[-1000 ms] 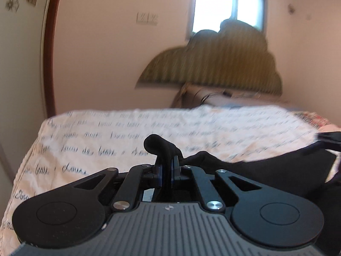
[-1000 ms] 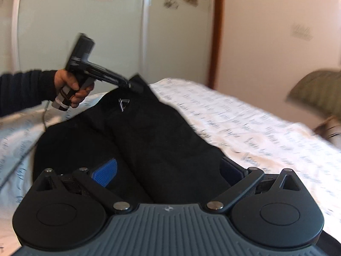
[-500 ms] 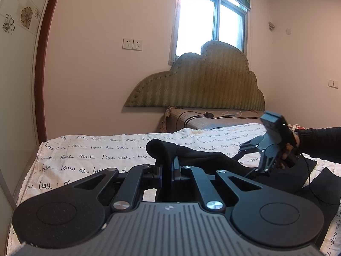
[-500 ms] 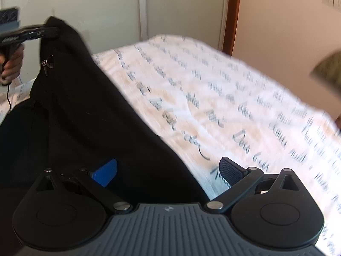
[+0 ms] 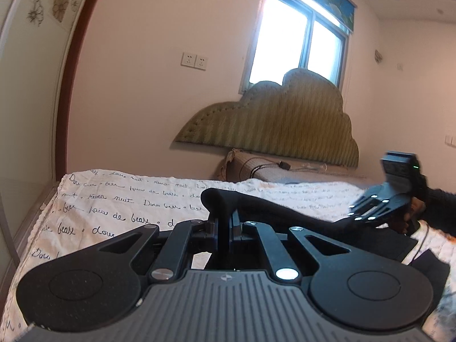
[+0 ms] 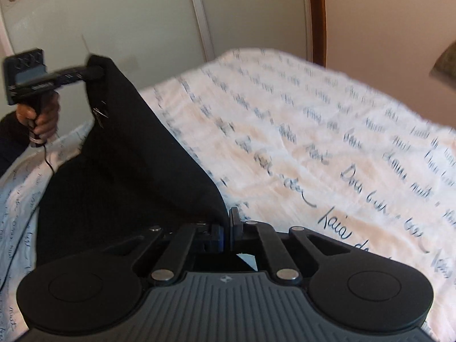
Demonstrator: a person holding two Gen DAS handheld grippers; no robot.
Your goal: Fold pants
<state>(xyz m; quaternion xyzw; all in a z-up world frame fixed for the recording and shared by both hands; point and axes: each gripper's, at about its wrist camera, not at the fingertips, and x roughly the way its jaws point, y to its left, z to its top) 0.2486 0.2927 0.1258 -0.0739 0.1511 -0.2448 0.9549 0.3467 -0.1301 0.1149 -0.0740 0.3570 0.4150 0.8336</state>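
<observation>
Two corners of the black pants (image 6: 119,171) are held up above the bed (image 6: 327,148): one is clamped in the left gripper (image 5: 228,222), raised highest, and the other is pinched in the right gripper (image 6: 227,229), whose jaws are closing.

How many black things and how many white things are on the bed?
Black: 3: soft black cloth pants, left claw, right claw, both clamped on the pants.
White: 1: white bedsheet printed with cursive writing.
Total: 4.
</observation>
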